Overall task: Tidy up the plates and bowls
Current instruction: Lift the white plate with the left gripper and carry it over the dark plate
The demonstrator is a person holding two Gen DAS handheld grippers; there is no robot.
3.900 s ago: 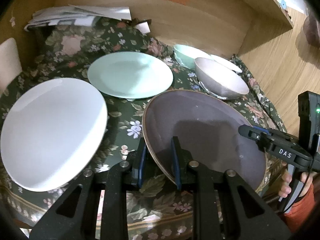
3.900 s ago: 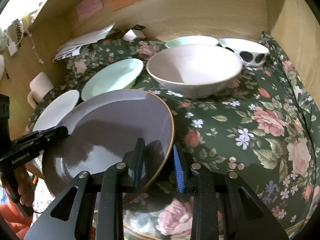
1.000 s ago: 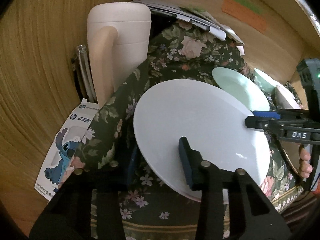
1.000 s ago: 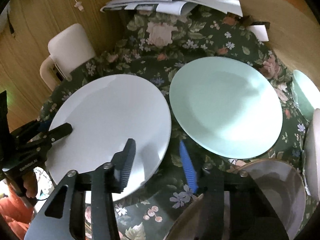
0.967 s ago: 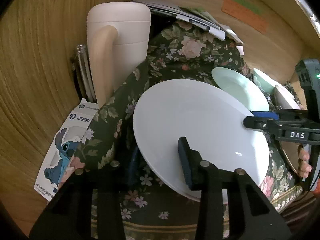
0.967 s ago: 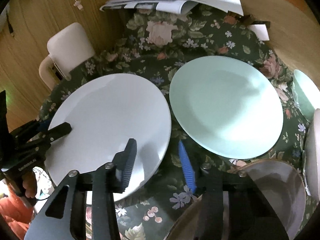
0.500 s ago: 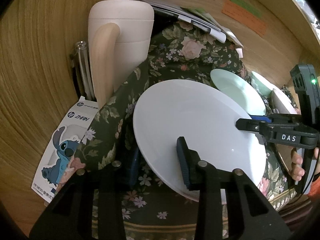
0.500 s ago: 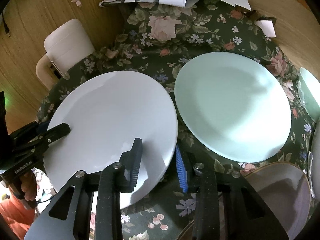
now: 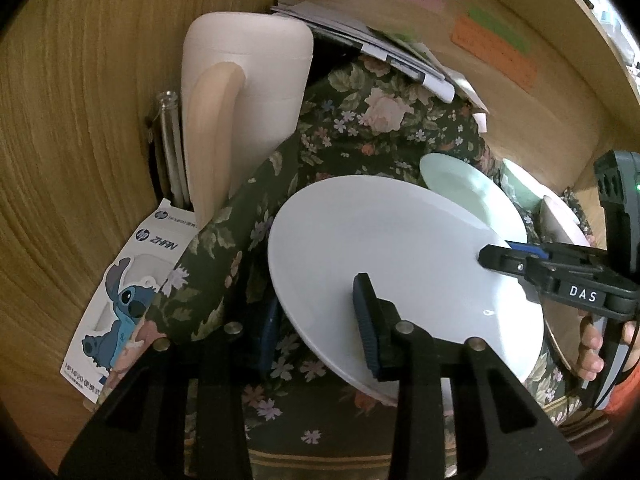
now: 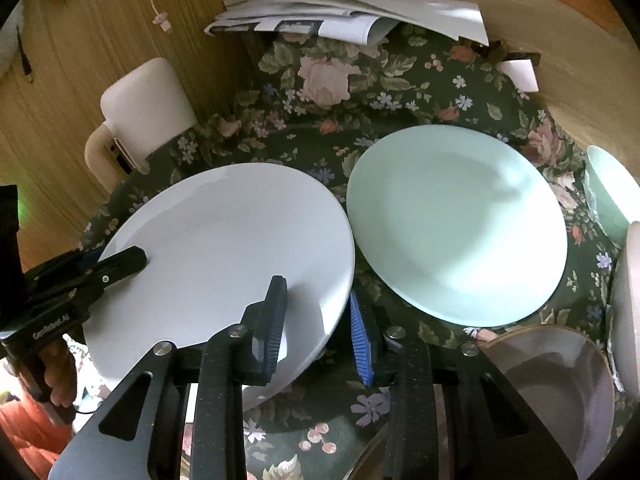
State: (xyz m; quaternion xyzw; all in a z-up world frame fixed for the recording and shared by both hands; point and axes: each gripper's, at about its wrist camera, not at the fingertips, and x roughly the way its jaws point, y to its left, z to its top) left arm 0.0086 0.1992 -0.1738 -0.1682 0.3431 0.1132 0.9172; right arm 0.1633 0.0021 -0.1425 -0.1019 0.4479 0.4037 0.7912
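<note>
1. White plate [image 10: 224,248] is gripped at opposite rims, tilted over the floral cloth [image 10: 360,92], just beside the mint plate [image 10: 456,232].
2. Left gripper [image 9: 320,324] is clamped on its rim.
3. Right gripper [image 10: 318,312] is clamped on its rim.

The supporting surface is a table covered by a dark green floral tablecloth [image 10: 320,92], set against wood-grain walls. Directly on the cloth lie a pale green plate [image 10: 456,228], a brown-rimmed grey plate [image 10: 556,392] at the near right, a pale green bowl [image 10: 608,200] and a further pale bowl [image 10: 626,292] at the right edge, and a stack of papers [image 10: 344,12] at the far side. The white plate [image 10: 224,252] sits left of the green plate, its rim just beside it; whether it rests fully on the cloth cannot be determined.
</note>
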